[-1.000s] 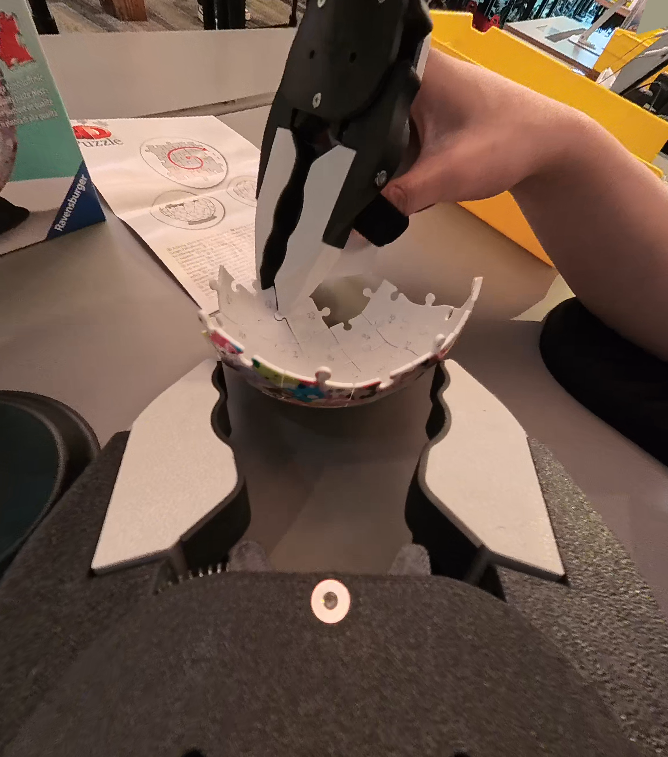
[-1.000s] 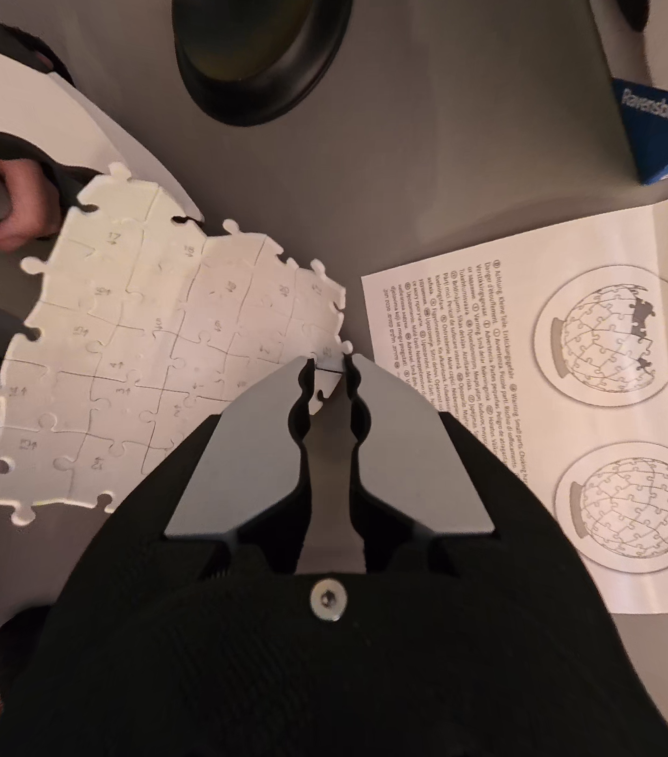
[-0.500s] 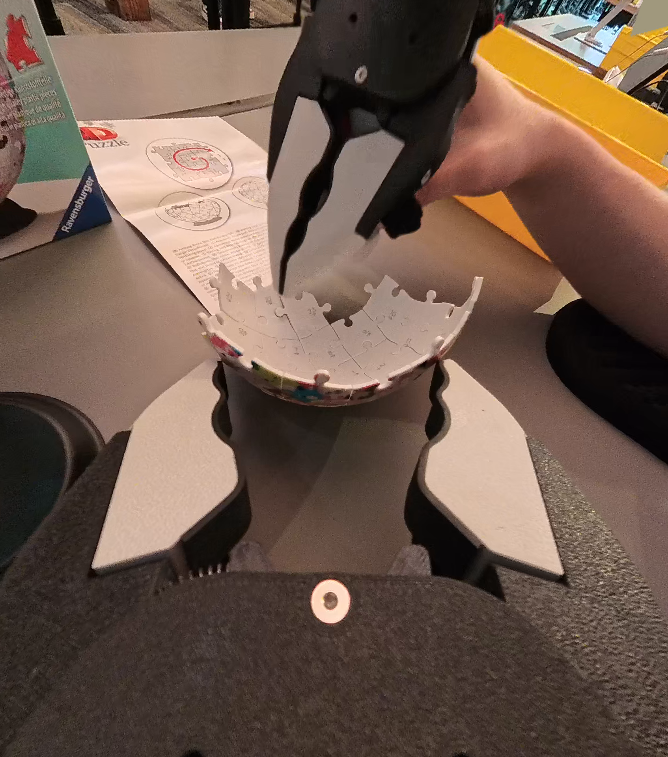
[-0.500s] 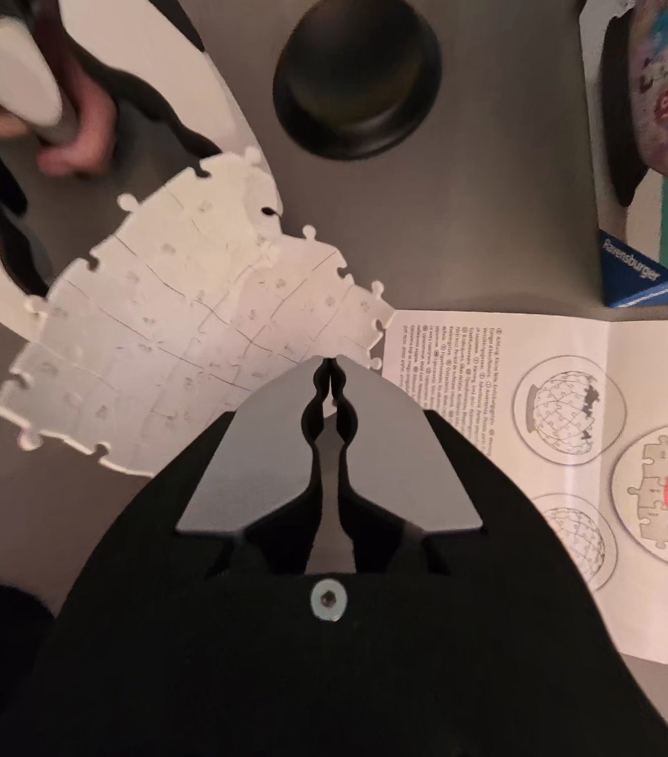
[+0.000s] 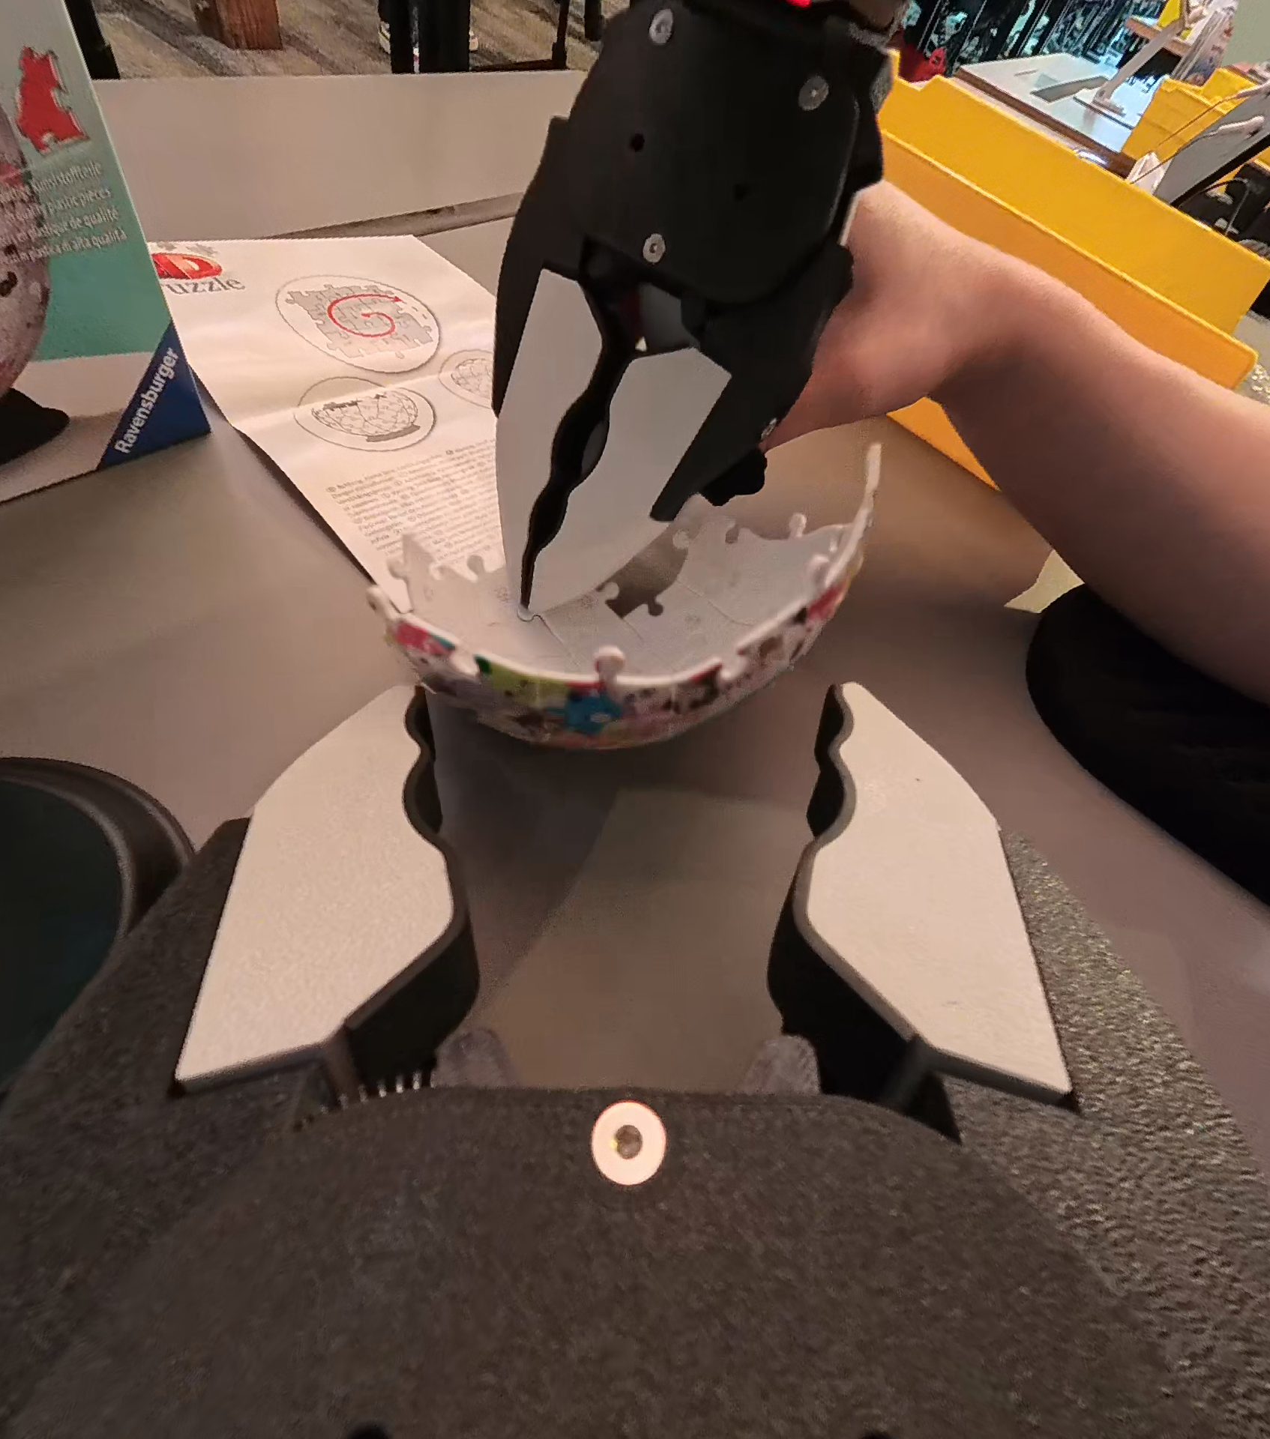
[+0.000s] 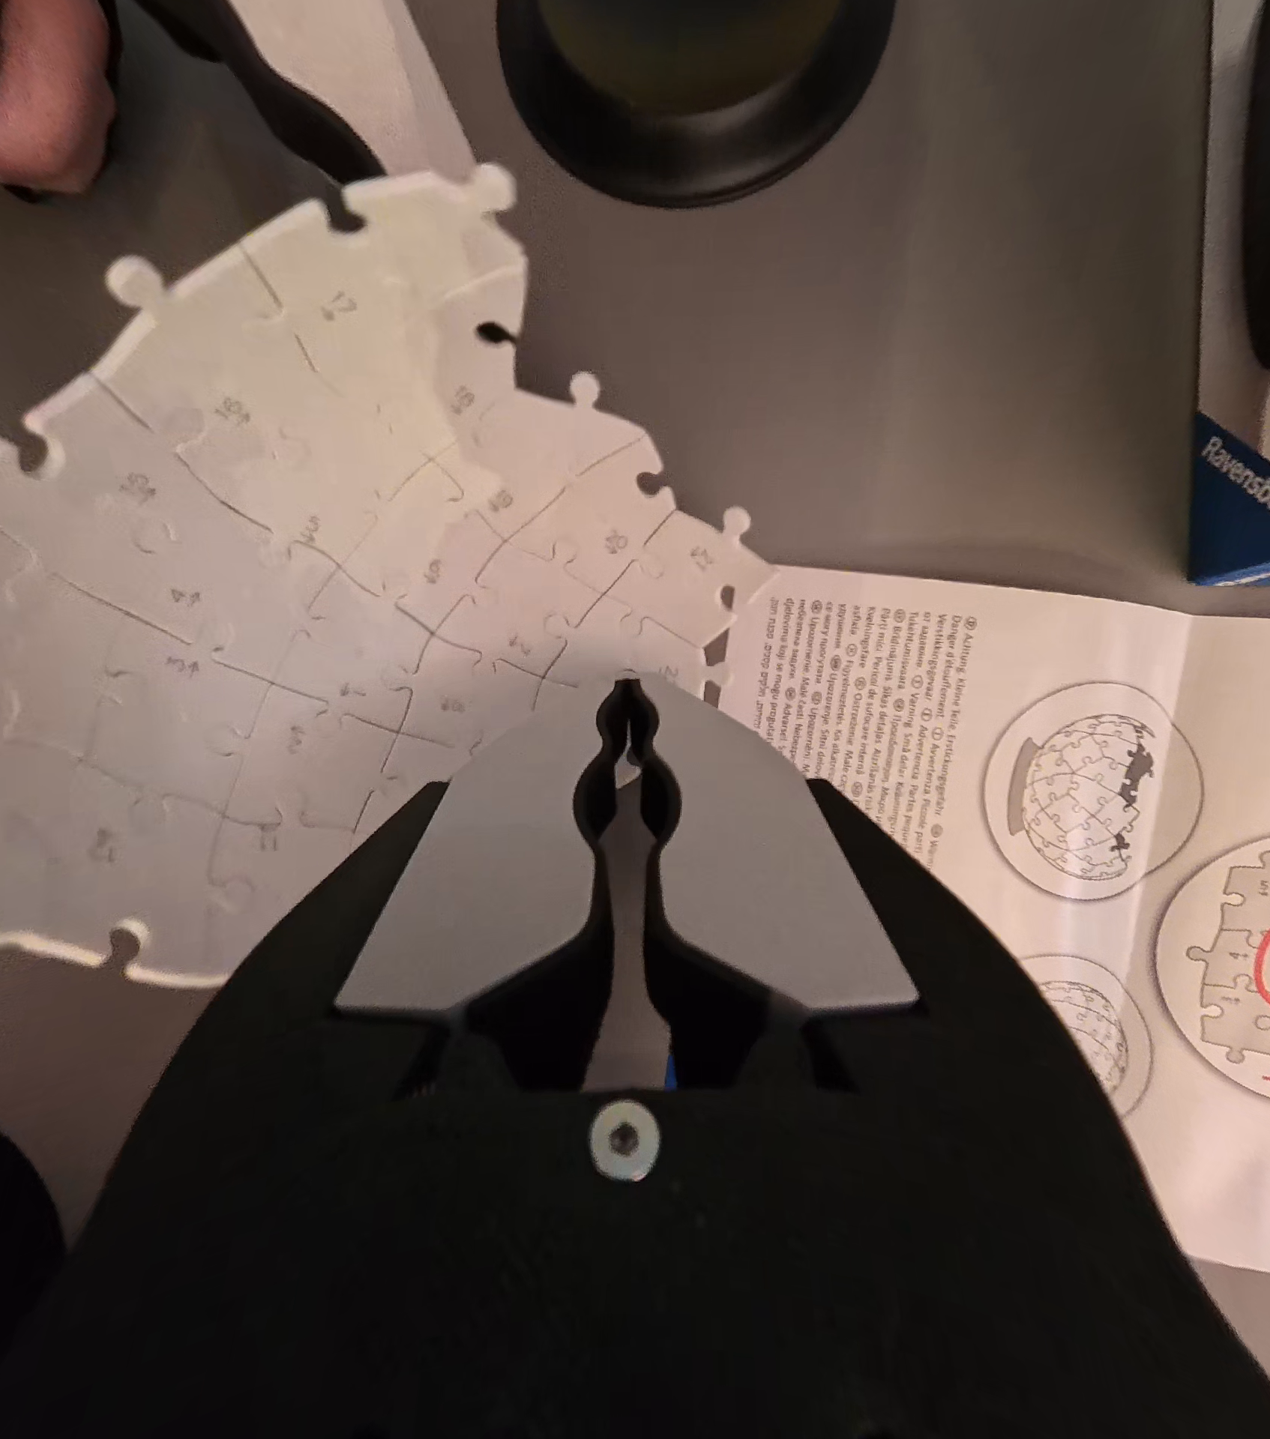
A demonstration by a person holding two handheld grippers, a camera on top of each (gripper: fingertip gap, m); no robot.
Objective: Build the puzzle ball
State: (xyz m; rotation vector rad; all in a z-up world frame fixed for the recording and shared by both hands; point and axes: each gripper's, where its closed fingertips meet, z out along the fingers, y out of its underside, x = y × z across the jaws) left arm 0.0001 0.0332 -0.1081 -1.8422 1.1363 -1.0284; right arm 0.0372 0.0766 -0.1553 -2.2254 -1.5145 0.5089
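A: Puzzle ball shell (image 5: pixel 620 685), the half-built bowl of curved pieces, sits rim-up on the grey table (image 5: pixel 110 623), coloured outside, white inside with a gap in its far wall.

B: And the right gripper (image 5: pixel 525 611)?

A: It comes down steeply from above, tips touching the bowl's inner surface near the left rim. From its own camera the right gripper (image 6: pixel 626 685) has its fingers pressed together with only a sliver between the tips; whether anything is pinched there, I cannot tell. The person's right hand (image 5: pixel 920 327) grips the black body, forearm stretching off to the right.

B: The left gripper (image 5: pixel 628 705)?

A: Low and level just in front of the shell, fingers spread wide, empty, tips close to the bowl's near side without clearly touching.

B: Around it?

A: An instruction sheet (image 5: pixel 351 374) lies behind the bowl, the puzzle box (image 5: pixel 32 233) stands at far left, a black round stand (image 6: pixel 694 101) sits near the left gripper, and yellow bins (image 5: pixel 1045 233) lie beyond the hand.
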